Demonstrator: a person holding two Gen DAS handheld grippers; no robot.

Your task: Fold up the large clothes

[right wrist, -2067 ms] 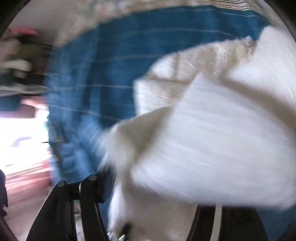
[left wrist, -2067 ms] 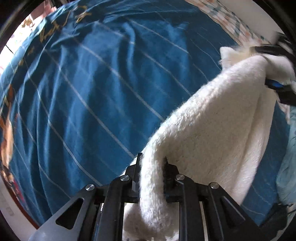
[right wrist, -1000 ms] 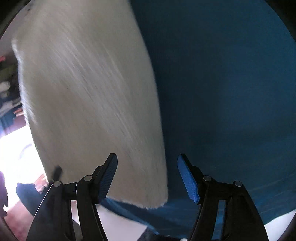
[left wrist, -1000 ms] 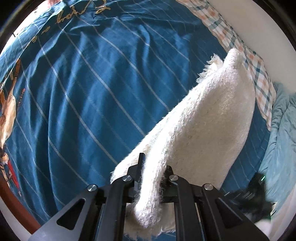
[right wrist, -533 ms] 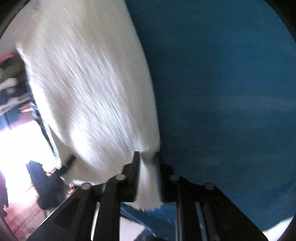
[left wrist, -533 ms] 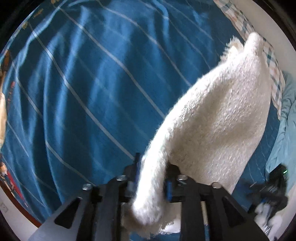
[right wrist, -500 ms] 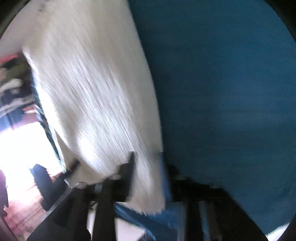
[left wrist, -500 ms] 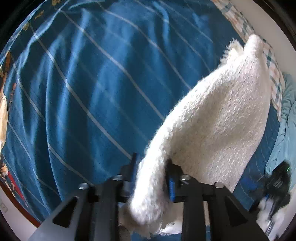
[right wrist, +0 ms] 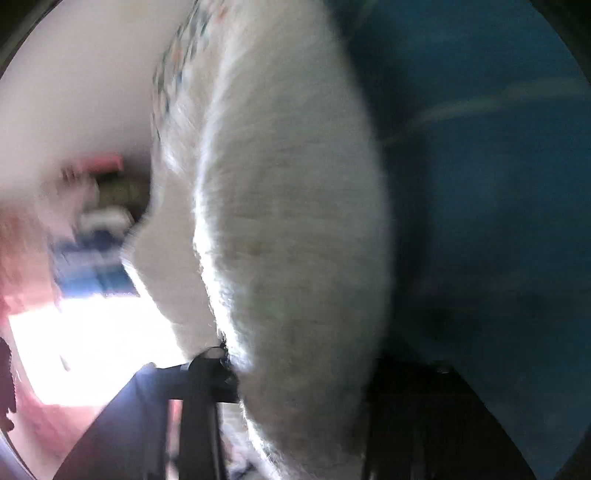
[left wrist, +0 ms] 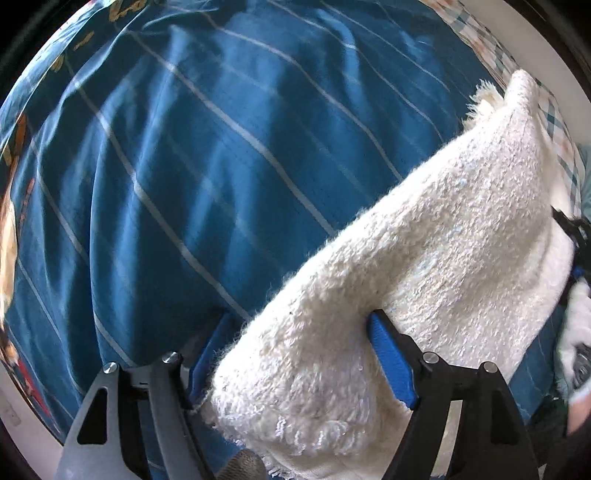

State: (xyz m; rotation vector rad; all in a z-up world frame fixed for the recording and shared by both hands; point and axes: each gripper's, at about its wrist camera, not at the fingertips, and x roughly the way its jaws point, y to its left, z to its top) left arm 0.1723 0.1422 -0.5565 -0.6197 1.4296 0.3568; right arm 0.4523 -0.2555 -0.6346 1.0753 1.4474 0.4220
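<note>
A fluffy white garment [left wrist: 424,258] hangs above a bed with a blue striped cover [left wrist: 207,155]. My left gripper [left wrist: 301,354] is open, its blue-padded fingers [left wrist: 391,362] spread wide with the garment's near end lying between them. The right gripper shows at the right edge of the left wrist view [left wrist: 572,258], against the garment's far end. In the right wrist view the garment [right wrist: 295,229] fills the middle and is blurred. My right gripper [right wrist: 295,373] has the cloth bunched between its fingers, which are mostly hidden.
A checked pillow [left wrist: 554,118] lies at the bed's far right edge, next to a pale wall [left wrist: 517,33]. The bed's edge [left wrist: 22,406] runs along the lower left. The right wrist view shows a bright floor [right wrist: 92,350] and blurred clutter on the left.
My left gripper has opened; it was shut on the garment half a second ago. My right gripper, open a second ago, closed on the garment's edge and has swung, blurring its view.
</note>
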